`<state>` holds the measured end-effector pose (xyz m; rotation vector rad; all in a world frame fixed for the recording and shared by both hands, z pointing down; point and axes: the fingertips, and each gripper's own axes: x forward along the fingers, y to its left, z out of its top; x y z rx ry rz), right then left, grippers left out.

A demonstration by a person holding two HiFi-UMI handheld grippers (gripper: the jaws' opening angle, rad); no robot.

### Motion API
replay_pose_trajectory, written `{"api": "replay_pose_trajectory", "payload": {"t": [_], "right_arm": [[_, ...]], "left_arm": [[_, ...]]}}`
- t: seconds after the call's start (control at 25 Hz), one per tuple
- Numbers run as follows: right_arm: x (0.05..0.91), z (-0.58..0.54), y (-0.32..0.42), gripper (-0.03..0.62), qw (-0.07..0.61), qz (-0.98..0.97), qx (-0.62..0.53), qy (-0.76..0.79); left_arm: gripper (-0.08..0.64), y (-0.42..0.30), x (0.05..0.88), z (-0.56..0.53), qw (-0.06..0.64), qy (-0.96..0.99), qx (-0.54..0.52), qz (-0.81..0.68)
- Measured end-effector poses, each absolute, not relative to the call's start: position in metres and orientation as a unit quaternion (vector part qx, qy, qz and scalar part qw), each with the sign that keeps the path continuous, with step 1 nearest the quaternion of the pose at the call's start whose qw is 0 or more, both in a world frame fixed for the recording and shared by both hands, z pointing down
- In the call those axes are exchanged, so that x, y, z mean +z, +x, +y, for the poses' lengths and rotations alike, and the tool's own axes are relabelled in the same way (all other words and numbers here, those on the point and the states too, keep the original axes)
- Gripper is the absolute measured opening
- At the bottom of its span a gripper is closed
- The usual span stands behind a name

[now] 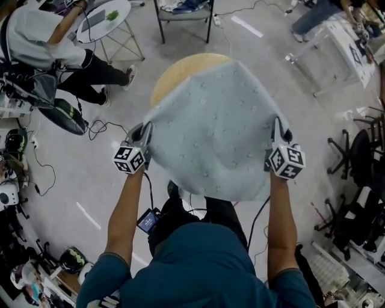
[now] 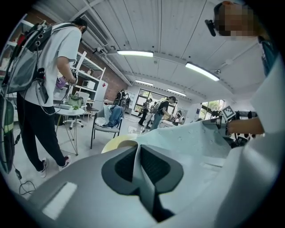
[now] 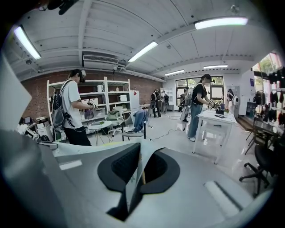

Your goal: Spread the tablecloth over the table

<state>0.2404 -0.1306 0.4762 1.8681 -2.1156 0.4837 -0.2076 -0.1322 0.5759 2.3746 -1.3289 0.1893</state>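
Observation:
A pale blue dotted tablecloth [image 1: 216,129] hangs stretched between my two grippers, above a round light-wood table [image 1: 175,72] whose far left rim shows past the cloth. My left gripper [image 1: 144,133] is shut on the cloth's left edge, and the fabric runs pinched between its dark pads [image 2: 141,162]. My right gripper [image 1: 278,131] is shut on the right edge; a thin fold of tablecloth [image 3: 136,171] stands between its pads. The near hem droops toward me. Most of the tabletop is hidden under the cloth.
A person in a grey top [image 1: 42,42] stands by a small round white table [image 1: 111,18] at the upper left. A chair [image 1: 183,15] stands beyond the table, a white desk [image 1: 346,42] at the upper right, and office chairs [image 1: 361,156] at the right. Cables lie on the floor.

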Motion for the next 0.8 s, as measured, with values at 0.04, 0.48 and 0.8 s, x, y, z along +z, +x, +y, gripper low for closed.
{"api": "replay_pose_trajectory", "payload": {"t": [0.04, 0.48, 0.8], "right_arm": [[0.478, -0.132, 0.242, 0.014, 0.140, -0.730, 0.168, 0.647], [0.506, -0.146, 0.264, 0.014, 0.145, -0.717, 0.174, 0.659], [0.525, -0.153, 0.283, 0.014, 0.147, -0.707, 0.184, 0.667]], "left_arm": [[0.002, -0.209, 0.578, -0.134, 0.206, 0.851, 0.069, -0.478], [0.002, -0.216, 0.597, -0.142, 0.212, 0.841, 0.076, -0.492], [0.002, -0.219, 0.607, -0.147, 0.218, 0.833, 0.081, -0.503]]}}
